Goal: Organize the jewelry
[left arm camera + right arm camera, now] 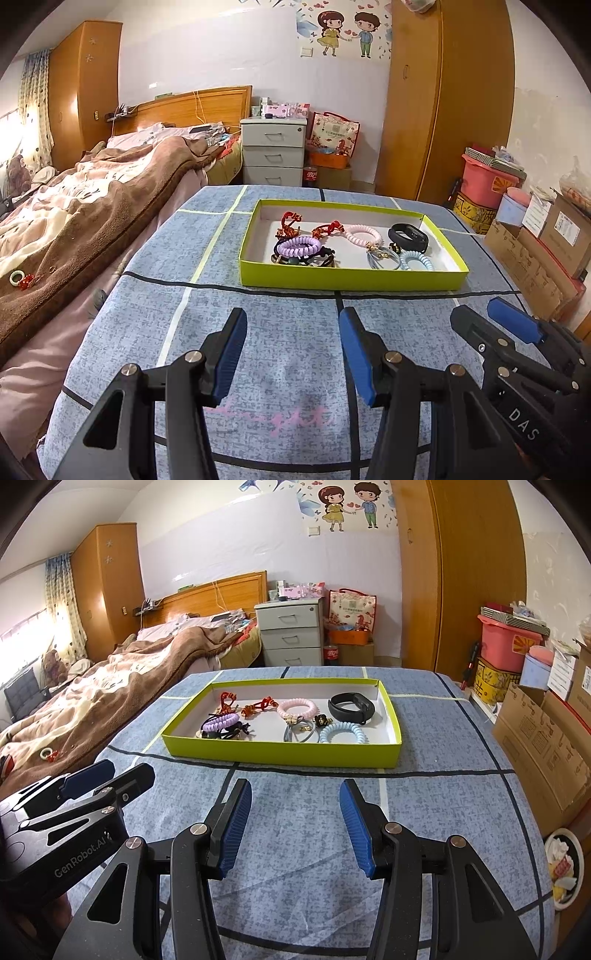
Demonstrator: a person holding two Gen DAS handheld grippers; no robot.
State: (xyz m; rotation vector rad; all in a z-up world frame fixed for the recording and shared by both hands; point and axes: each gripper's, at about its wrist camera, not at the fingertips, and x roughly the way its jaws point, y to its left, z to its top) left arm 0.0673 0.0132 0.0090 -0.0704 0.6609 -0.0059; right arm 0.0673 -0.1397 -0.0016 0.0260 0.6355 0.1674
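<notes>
A shallow yellow-green box [351, 278] [280, 755] lies on the blue checked cloth ahead of both grippers. In it lie a purple coil hair tie [298, 246] [218, 722], a pink coil tie [360, 234] [297, 708], a light-blue coil tie [416, 260] [341, 733], red knotted cords [290, 221] [258, 706] and a black wristband [408, 236] [351, 706]. My left gripper [293, 325] is open and empty, short of the box. My right gripper [295, 797] is open and empty too, beside the left one.
A bed with a brown blanket [92, 206] stands to the left; a small white ring with a red piece [20, 278] [48, 754] lies on it. Cardboard boxes [546, 738] and a pink bin [506, 646] stand to the right. A grey drawer unit [273, 151] is behind.
</notes>
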